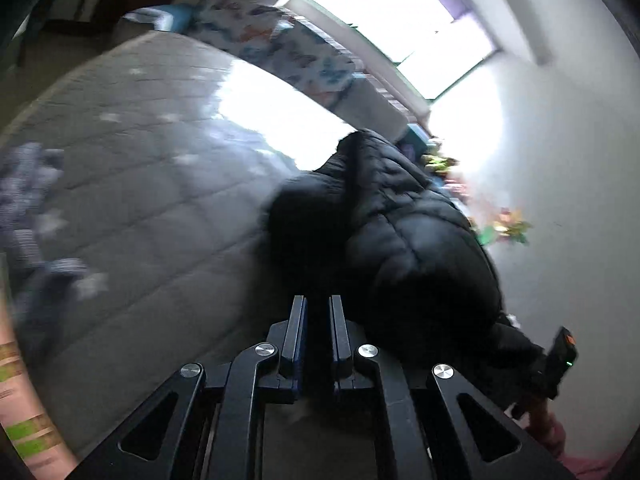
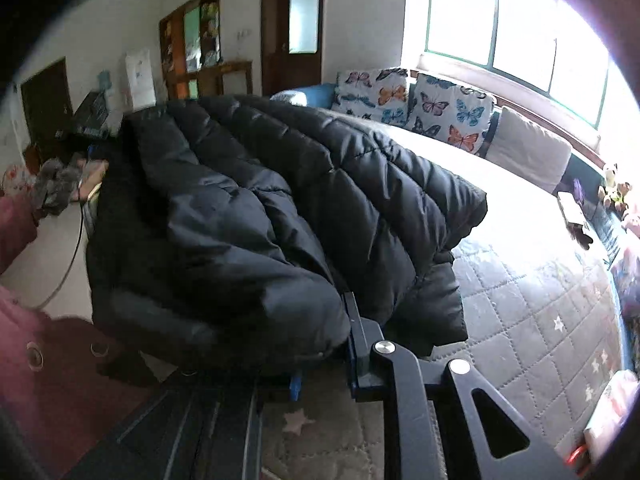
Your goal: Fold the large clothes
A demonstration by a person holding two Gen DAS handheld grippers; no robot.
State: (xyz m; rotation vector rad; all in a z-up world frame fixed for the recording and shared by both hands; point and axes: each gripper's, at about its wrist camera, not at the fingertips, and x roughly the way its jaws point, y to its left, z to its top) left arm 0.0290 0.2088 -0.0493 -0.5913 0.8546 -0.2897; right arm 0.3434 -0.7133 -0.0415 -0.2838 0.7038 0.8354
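A black puffer jacket point(image 2: 256, 200) hangs in a thick bundle above the grey quilted bed point(image 2: 520, 300). My right gripper point(image 2: 320, 320) is shut on its near edge. The padding drapes over and hides the left finger; only the right finger point(image 2: 354, 320) shows. In the left wrist view the jacket point(image 1: 412, 240) runs from my left gripper point(image 1: 318, 308) off to the right, as far as the other gripper's body point(image 1: 560, 356). The left jaws stand almost together, with dark jacket fabric in the narrow slit between them. This view is blurred.
Butterfly pillows point(image 2: 440, 108) and a beige cushion point(image 2: 528, 152) line the bed under the window. A blue-grey garment point(image 1: 28, 208) lies at the bed's left. Plush toys point(image 2: 616, 192) sit at the right edge. The person's pink sleeve point(image 2: 28, 360) is close on the left.
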